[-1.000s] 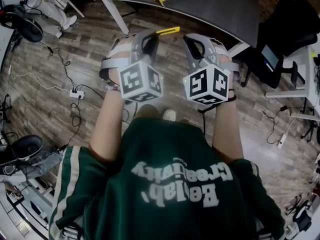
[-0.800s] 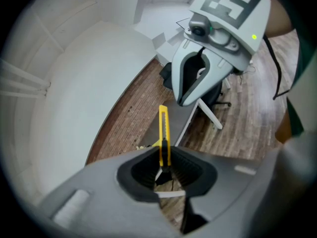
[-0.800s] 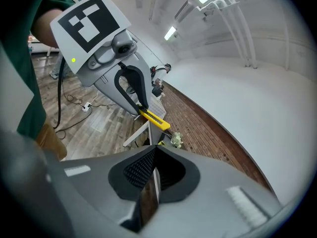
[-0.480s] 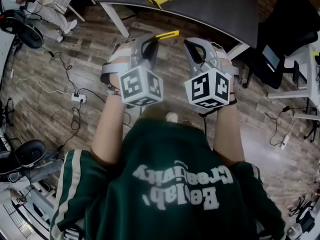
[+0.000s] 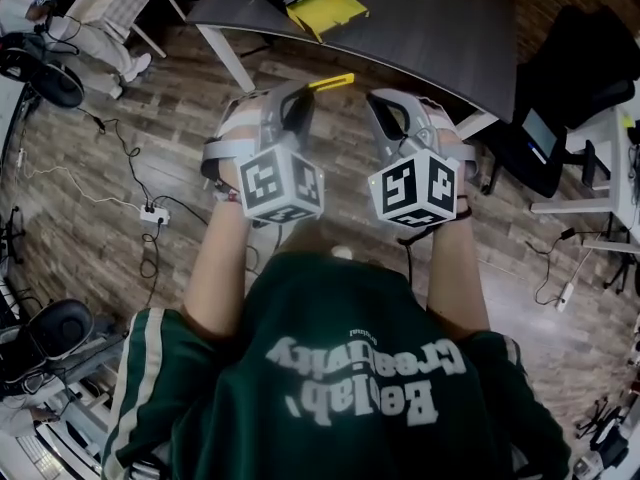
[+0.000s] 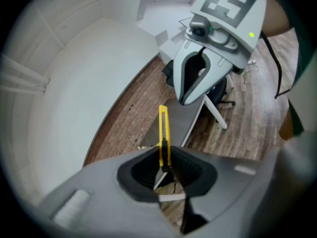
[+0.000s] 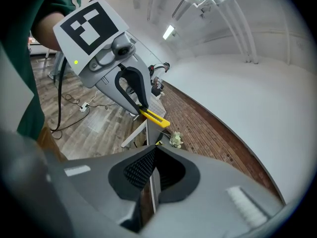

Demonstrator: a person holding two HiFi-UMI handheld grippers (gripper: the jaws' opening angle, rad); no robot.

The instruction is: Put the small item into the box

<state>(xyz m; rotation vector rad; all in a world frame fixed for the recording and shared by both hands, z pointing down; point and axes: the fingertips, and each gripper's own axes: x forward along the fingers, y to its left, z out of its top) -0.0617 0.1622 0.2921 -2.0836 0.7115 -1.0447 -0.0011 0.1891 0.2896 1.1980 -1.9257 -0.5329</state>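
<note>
We held the two grippers side by side in front of the body. The right gripper [image 7: 152, 167] had its jaws closed on nothing. The left gripper [image 6: 163, 170] clamped the yellow utility knife [image 6: 164, 133] near one end, and its long axis ran out past the jaw tips, slanting toward the right gripper. The dark table [image 5: 420, 18] lay ahead, well apart from both. We judged that the left arm would carry the knife to the yellow-and-black items [image 5: 328, 8] there. We could not tell which was the box.
</note>
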